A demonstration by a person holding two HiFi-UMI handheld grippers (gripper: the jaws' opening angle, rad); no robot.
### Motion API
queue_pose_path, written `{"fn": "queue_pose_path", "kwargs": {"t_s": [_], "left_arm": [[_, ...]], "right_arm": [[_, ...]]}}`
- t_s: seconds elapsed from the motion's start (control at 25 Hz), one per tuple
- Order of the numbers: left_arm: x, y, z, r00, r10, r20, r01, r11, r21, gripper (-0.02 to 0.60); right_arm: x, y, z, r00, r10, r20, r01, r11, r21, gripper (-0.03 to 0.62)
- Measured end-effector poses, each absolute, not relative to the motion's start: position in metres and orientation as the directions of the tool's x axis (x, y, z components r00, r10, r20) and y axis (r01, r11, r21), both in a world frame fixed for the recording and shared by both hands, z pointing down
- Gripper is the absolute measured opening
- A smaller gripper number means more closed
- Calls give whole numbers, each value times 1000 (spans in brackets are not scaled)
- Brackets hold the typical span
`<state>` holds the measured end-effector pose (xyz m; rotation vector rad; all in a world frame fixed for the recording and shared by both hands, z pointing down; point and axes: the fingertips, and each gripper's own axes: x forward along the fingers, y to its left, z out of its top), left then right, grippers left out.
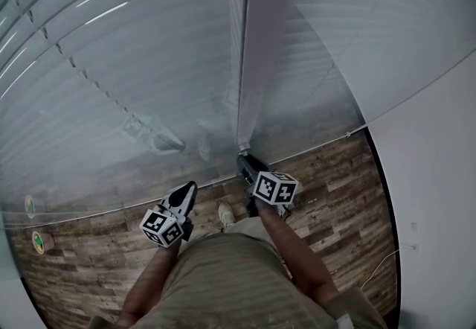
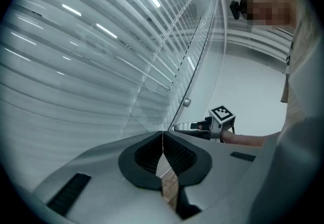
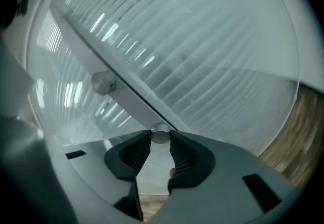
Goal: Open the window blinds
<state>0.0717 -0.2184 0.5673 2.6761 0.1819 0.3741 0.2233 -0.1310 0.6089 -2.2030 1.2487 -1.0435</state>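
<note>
Okay, my right claw (image 3: 161, 142) is pinched on the small round knob (image 3: 161, 136) at the foot of the frame post (image 1: 256, 45), with the blinds (image 1: 126, 45) running right behind it. My left claw (image 2: 163, 153) is shut on nothing, idling alongside. I'd say grip squarely, roll the wrist smoothly, and watch the slats tilt without slipping off.

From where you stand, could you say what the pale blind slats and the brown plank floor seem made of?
Pale blind slats: thin, smooth strips, likely painted metal or plastic; cannot tell which.
Brown plank floor: wood or laminate, matte; grain and board seams show.
</note>
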Motion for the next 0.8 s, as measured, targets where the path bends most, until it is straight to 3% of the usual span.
{"fn": "queue_pose_path", "kwargs": {"t_s": [0.08, 0.16, 0.2, 0.28, 0.4, 0.48, 0.52, 0.56, 0.8], "left_arm": [[72, -218, 567, 954, 186, 235, 70, -900, 430, 15], [72, -218, 567, 954, 186, 235, 70, -901, 428, 15], [72, -218, 567, 954, 186, 236, 70, -902, 427, 15], [72, -219, 567, 954, 186, 236, 70, -902, 426, 15], [72, -220, 567, 953, 187, 238, 71, -902, 427, 15], [72, -220, 568, 952, 190, 238, 73, -901, 427, 15], [72, -220, 568, 952, 192, 238, 75, -901, 427, 15], [73, -221, 570, 952, 193, 237, 76, -901, 426, 15], [71, -222, 581, 952, 194, 237, 76, -899, 432, 15]], "right_arm": [[221, -134, 606, 397, -758, 517, -746, -595, -298, 124], [216, -136, 603, 513, -651, 560, -826, -551, 116, 124], [215, -137, 602, 557, -619, 553, -821, -510, 256, 124], [214, -137, 602, 586, -607, 537, -809, -472, 349, 123], [214, -137, 603, 519, -674, 525, -841, -512, 174, 124], [214, -135, 603, 435, -762, 479, -833, -543, -107, 126], [215, -132, 602, 396, -802, 446, -797, -542, -266, 198], [216, -130, 603, 369, -830, 418, -746, -533, -400, 229], [216, -122, 622, 295, -892, 343, -488, -449, -749, 227]]}}
